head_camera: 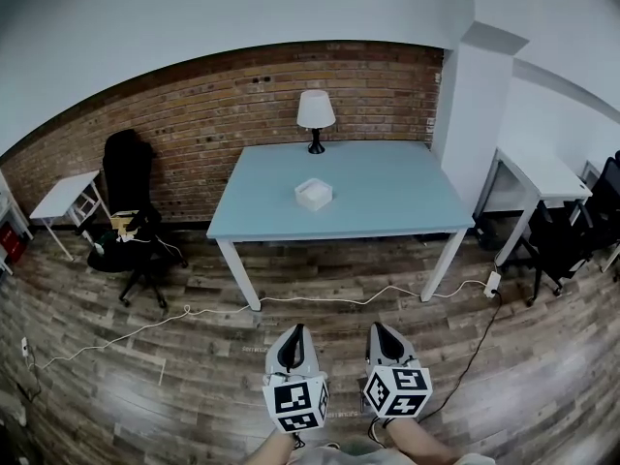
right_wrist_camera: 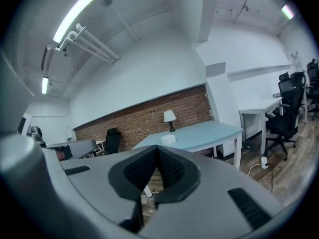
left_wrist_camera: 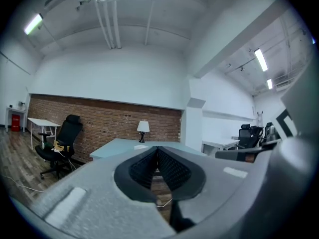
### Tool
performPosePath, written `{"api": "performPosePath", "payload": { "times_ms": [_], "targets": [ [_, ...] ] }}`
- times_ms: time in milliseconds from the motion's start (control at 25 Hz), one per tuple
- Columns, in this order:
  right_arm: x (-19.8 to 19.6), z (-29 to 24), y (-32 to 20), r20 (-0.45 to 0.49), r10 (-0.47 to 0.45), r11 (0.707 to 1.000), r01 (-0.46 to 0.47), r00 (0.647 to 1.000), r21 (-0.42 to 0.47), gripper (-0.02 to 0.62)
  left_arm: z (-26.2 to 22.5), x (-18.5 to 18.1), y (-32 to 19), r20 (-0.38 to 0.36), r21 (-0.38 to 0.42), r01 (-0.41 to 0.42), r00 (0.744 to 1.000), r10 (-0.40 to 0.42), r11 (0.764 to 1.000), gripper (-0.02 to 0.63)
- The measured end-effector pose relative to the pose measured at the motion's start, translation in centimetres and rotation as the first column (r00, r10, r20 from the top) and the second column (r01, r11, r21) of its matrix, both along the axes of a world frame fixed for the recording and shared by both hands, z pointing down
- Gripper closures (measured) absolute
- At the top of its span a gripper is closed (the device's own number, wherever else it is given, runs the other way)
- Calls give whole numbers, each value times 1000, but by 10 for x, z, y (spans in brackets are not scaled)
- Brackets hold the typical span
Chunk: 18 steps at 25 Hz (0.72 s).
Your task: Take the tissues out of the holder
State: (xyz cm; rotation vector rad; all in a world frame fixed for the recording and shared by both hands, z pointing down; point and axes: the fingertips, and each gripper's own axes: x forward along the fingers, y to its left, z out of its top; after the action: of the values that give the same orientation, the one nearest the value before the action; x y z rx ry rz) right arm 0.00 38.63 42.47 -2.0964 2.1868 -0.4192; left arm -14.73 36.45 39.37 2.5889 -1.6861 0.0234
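Head view shows you well back from the table (head_camera: 387, 201), with the white tissue holder (head_camera: 313, 194) sitting near the middle of its blue top, just in front of the lamp (head_camera: 316, 114). From here it is too small to tell how the tissues sit in it.

Your left gripper (head_camera: 294, 332) and right gripper (head_camera: 379, 329) hang side by side over the wooden floor. Each gripper view shows its fingers pressed together with nothing between them.

Expect the tissues to be soft, light and easy to tear. The holder itself looks light enough to slide or lift with them. Judging by that, steady the holder's side with one gripper and pinch the top tissues near their middle with the other.

The tabletop around the holder is bare, so you have room on both sides, and only the lamp stands close behind it. A cable (head_camera: 320, 301) trails across the floor along the table's near edge. The white pillar (head_camera: 470, 105) crowds the table's right end, so the near side looks the easiest way in.
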Motion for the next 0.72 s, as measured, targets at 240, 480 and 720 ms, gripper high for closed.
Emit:
{"api": "performPosePath", "payload": {
  "times_ms": [240,480,720],
  "targets": [
    [5,14,-11,20,45,998,-44,999,-46,591,1,-2,-16,13,2,-29,999,29,1000,597],
    [8,16,-32,10,51,998,-50,999,-44,591,9,2,-41,7,-12,-30,1000,30,999,597],
    [20,15,-67,12,52,998,-51,999,-44,591,12,12,-70,21,-24,-25,999,26,999,597]
  ]
}}
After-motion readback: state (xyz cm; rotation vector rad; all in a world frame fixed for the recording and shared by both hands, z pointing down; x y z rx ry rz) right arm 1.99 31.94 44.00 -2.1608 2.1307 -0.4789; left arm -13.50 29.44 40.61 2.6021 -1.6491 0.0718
